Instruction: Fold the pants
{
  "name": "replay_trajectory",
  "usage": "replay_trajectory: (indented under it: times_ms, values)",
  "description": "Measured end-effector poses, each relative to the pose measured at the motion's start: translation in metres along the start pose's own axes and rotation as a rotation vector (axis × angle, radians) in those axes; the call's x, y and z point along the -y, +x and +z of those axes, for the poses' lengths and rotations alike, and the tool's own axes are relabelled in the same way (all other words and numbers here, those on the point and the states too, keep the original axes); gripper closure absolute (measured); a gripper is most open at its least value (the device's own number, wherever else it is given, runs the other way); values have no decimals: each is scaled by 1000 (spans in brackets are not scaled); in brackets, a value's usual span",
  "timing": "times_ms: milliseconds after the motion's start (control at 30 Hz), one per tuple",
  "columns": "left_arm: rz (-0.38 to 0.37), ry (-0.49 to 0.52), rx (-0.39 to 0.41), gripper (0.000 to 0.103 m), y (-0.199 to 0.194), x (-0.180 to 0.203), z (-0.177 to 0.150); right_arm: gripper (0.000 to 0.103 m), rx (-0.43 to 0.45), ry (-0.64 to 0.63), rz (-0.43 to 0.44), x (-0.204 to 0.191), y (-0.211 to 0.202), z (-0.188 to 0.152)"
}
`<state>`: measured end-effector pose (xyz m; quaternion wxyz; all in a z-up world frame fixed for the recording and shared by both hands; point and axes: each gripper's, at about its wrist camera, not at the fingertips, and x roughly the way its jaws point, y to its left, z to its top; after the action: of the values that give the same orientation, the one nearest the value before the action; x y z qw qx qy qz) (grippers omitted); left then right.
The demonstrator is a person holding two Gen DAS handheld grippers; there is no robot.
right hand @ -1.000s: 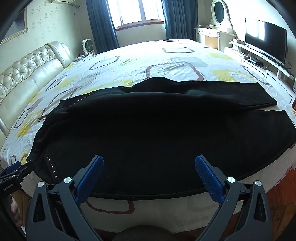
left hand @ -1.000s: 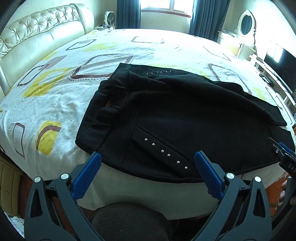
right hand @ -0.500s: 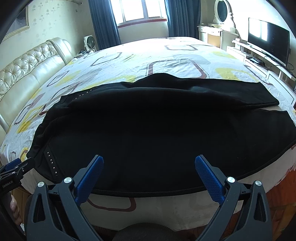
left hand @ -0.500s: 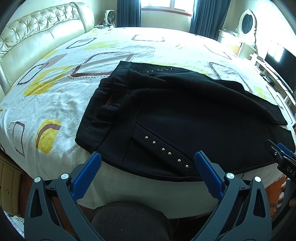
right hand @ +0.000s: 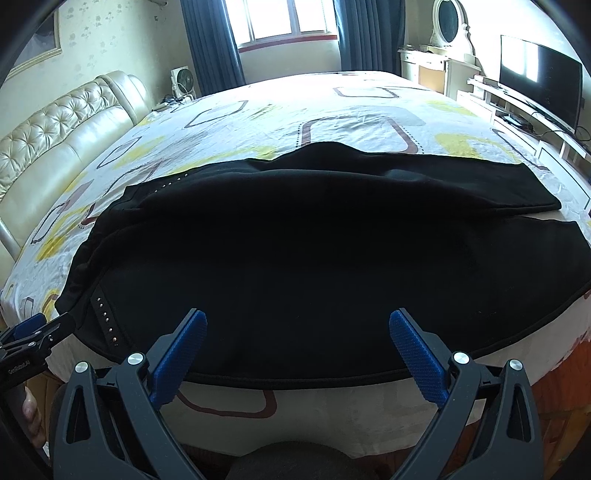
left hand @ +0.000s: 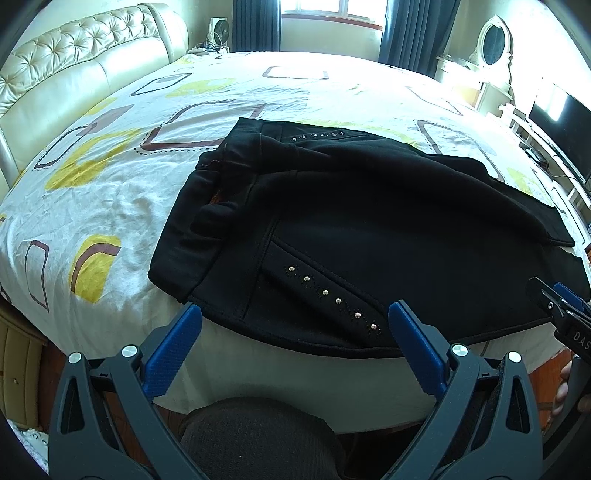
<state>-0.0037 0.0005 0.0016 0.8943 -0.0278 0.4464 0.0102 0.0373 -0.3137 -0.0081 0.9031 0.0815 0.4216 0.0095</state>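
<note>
From the left wrist view, the black pants [left hand: 369,229] lie spread across the near side of the bed [left hand: 110,177], waistband end to the left, legs running off to the right. The left gripper [left hand: 295,325] hangs just off the bed's near edge with its blue fingers [left hand: 173,350] spread wide and holding nothing. The pants' near hem sits right in front of the fingertips, and a slanted row of metal studs [left hand: 332,299] along a pocket seam falls between them (apart from the cloth, as far as one can see). At the far right edge the right gripper [left hand: 565,314] pokes in beside the trouser leg; from here I cannot tell how its fingers stand. A cream tufted headboard [left hand: 85,66] runs along the left.

From the right wrist view, the same pants [right hand: 314,258] fill the middle, the two legs lying side by side and ending toward the right, the farther leg slightly overlapping the nearer. The right gripper [right hand: 295,332] is also spread wide and empty, its tips level with the piped near hem that curves over the mattress edge. At lower left the left gripper [right hand: 33,332] shows near the studded waist corner. A television [right hand: 539,74] stands at the far right, and a window [right hand: 288,18] with dark curtains behind the bed.
</note>
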Motion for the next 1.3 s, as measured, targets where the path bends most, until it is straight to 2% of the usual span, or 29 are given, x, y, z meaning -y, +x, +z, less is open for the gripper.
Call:
replay_trajectory:
  times_ms: [1300]
  values:
    - [-8,15,-10,2,1,5,-4,4,-35,-10,9,-6,4,-3]
